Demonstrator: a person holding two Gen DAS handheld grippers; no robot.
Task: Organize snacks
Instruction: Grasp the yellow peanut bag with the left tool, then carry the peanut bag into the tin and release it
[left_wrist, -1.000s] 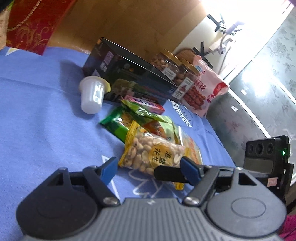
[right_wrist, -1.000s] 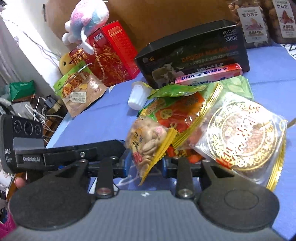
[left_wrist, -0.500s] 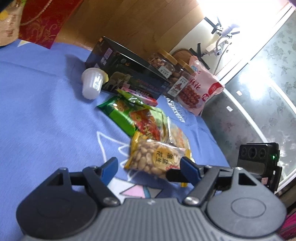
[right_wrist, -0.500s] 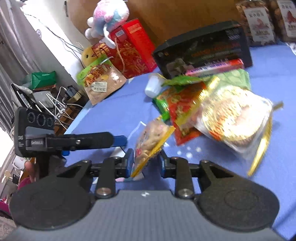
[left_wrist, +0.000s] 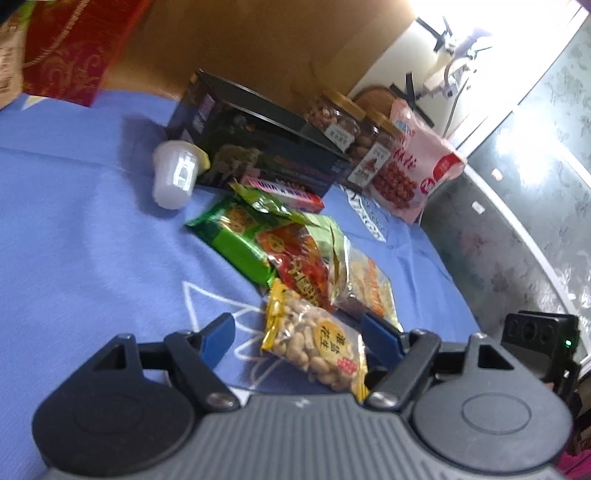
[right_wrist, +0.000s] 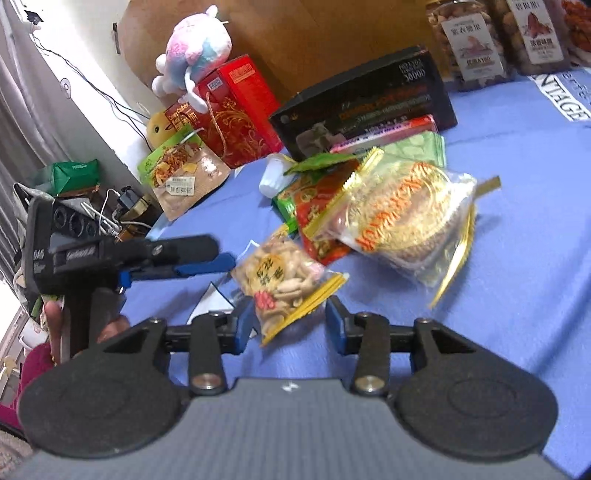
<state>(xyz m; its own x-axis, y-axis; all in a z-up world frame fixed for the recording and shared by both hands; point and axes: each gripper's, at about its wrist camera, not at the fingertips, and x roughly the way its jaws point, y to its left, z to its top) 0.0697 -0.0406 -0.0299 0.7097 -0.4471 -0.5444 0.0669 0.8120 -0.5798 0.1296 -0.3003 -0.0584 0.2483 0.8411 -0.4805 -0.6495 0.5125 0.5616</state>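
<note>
A yellow-edged peanut bag (right_wrist: 282, 278) lies on the blue tablecloth (right_wrist: 517, 288) between the spread fingers of my right gripper (right_wrist: 290, 321), which is open and not holding it. The bag also shows in the left wrist view (left_wrist: 316, 345), lying between the open fingers of my left gripper (left_wrist: 301, 332). Behind it lie a red and green snack bag (left_wrist: 291, 254), a round gold-printed cake pack (right_wrist: 406, 218), a pink candy box (left_wrist: 284, 190) and a white jelly cup (left_wrist: 173, 177).
A black box (right_wrist: 365, 103) stands behind the pile. Nut jars (right_wrist: 472, 44) and a pink bag (left_wrist: 413, 170) are at the back right. A red gift box (right_wrist: 236, 110), plush toy (right_wrist: 195, 55) and a noodle snack bag (right_wrist: 184, 181) stand at the left. The table edge is near the left gripper (right_wrist: 122, 254).
My right gripper has opened and let the peanut bag drop flat onto the cloth. Both grippers have shifted a little nearer the table's front.
</note>
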